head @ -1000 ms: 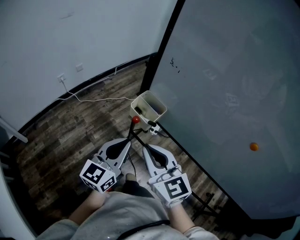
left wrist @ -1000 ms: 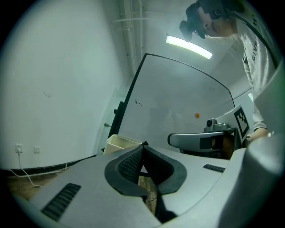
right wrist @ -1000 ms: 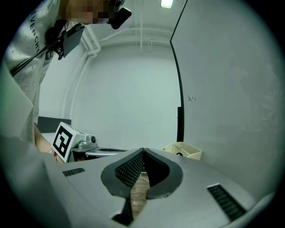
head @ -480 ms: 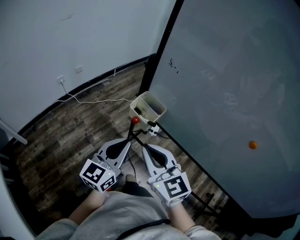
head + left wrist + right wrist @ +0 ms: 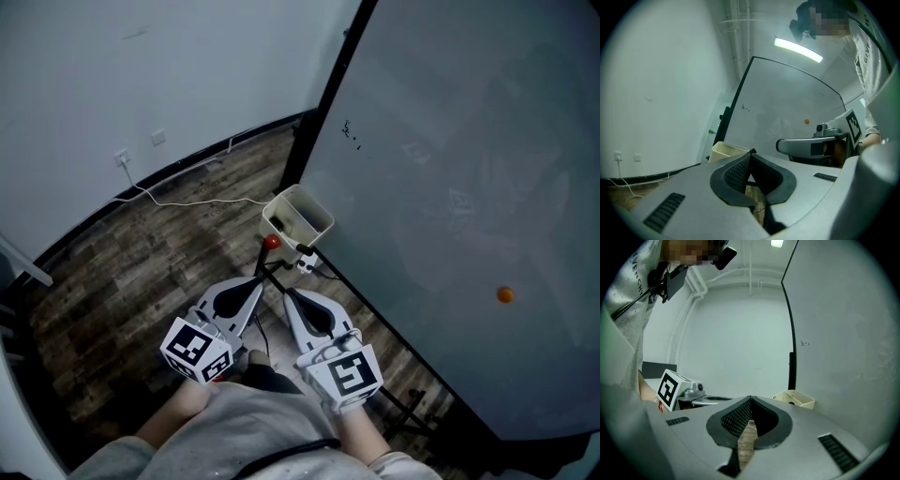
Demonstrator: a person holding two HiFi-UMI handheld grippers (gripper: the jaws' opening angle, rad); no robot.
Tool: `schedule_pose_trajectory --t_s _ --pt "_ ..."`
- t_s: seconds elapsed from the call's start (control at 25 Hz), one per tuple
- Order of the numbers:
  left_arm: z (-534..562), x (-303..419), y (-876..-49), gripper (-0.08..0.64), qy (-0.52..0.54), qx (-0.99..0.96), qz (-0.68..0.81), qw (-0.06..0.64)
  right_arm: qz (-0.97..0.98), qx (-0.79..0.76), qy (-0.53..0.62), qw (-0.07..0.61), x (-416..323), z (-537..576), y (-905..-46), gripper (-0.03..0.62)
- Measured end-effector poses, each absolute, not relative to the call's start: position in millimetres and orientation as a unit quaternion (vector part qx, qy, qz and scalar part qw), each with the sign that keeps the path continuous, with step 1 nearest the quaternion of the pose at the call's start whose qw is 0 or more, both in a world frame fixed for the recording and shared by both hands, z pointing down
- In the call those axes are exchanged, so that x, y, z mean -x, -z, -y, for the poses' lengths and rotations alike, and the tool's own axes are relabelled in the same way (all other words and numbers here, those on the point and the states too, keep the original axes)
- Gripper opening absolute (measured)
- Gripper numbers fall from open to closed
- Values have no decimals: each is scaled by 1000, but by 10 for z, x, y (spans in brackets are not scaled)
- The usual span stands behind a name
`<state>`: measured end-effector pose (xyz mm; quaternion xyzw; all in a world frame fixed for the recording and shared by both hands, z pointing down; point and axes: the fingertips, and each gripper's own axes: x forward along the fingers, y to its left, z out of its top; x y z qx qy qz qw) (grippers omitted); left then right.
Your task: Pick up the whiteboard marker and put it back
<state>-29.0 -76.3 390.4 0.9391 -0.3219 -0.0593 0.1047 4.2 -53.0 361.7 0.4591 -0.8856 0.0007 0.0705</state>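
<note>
The left hand-held gripper (image 5: pixel 751 153) has its jaws closed together, with nothing between them. The right hand-held gripper (image 5: pixel 750 399) is closed and empty too. Both point towards the open cream rectangular plastic box (image 5: pixel 298 218) at about 1 o'clock, at the lower edge of the large grey whiteboard (image 5: pixel 450 187). A small dark object (image 5: pixel 277 224) lies inside the box. Whether it is the whiteboard marker, I cannot tell.

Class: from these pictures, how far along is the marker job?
Done: nothing visible. In hand: nothing; left gripper and right gripper are shut and empty, near the holder by the whiteboard. Left: a red-tipped thing beside the holder may be the marker; picking it up and returning it both remain.
</note>
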Motion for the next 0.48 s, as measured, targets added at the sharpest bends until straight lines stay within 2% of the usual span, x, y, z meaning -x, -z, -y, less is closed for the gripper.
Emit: schedule_pose_trajectory --t_s 0.48 --pt "800 296 -3955 15 61 -936 327 115 889 -451 -6 76 -9 553 -3674 20"
